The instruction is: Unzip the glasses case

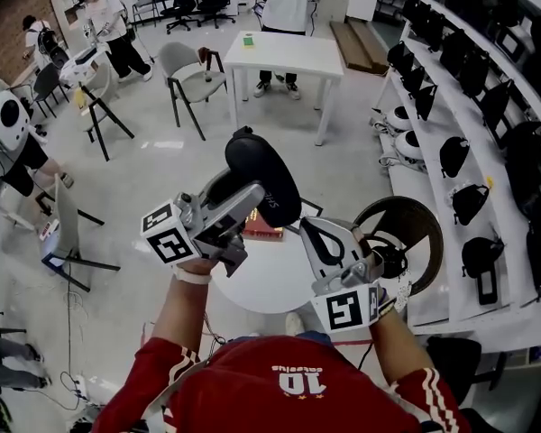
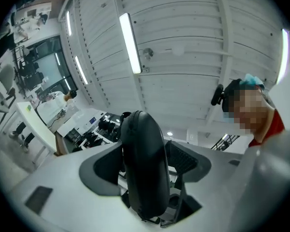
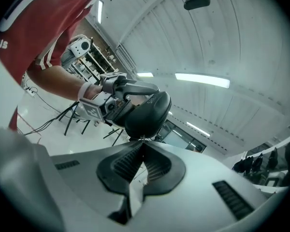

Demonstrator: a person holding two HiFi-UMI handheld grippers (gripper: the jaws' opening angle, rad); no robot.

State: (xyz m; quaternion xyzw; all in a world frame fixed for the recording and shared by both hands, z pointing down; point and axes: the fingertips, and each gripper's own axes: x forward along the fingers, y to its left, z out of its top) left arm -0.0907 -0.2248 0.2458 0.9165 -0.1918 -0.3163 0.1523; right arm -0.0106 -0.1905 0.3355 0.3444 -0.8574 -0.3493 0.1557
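A black oval glasses case is held up in the air over a round white table. My left gripper is shut on the case from the left. In the left gripper view the case stands on edge between the two pads, filling the gap. My right gripper comes in from the lower right and meets the case's near end. In the right gripper view its jaws are shut, pinching the small metal zip pull under the case. The left gripper shows behind it.
A red book lies on the round table. A round dark brown stool stands to the right. Shelves with black bags line the right wall. A white square table, chairs and several people are farther back.
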